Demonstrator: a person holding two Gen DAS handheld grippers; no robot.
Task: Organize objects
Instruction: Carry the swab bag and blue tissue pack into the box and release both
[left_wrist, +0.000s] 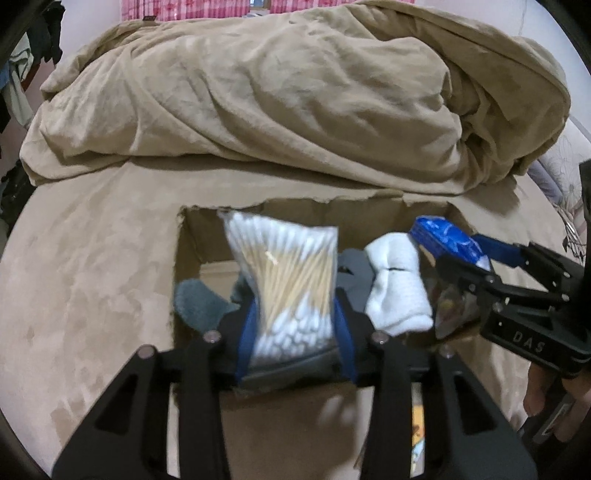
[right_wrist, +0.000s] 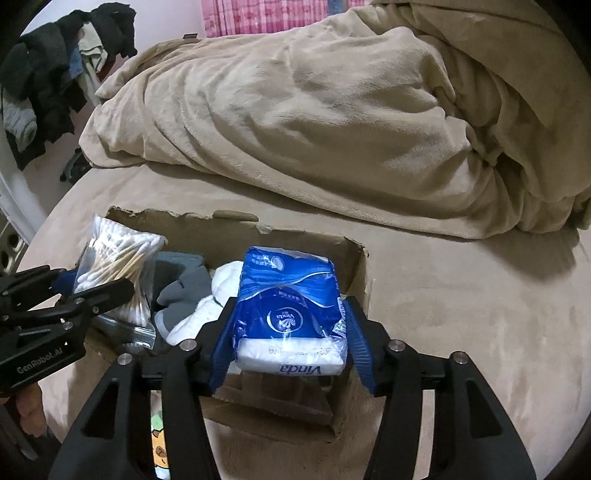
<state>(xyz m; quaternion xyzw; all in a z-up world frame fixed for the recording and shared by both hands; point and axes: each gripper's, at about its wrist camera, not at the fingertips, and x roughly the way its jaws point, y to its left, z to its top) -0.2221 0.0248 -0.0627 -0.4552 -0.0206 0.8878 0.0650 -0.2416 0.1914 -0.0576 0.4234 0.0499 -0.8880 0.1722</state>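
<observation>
An open cardboard box (left_wrist: 188, 240) (right_wrist: 358, 273) sits on the bed. My left gripper (left_wrist: 293, 332) is shut on a clear bag of cotton swabs (left_wrist: 288, 280) and holds it over the box's left part; the bag also shows in the right wrist view (right_wrist: 118, 266). My right gripper (right_wrist: 290, 343) is shut on a blue Vinda tissue pack (right_wrist: 291, 299) over the box's right part; it also shows in the left wrist view (left_wrist: 447, 236). White socks (left_wrist: 395, 288) (right_wrist: 207, 314) and grey socks (left_wrist: 199, 302) (right_wrist: 181, 291) lie inside the box.
A crumpled beige blanket (left_wrist: 280, 96) (right_wrist: 317, 118) is heaped behind the box on the tan bed sheet (left_wrist: 92, 277). Dark clothes hang on a rack (right_wrist: 48, 74) at the far left. A cartoon-printed item (right_wrist: 160, 439) lies near the box's front edge.
</observation>
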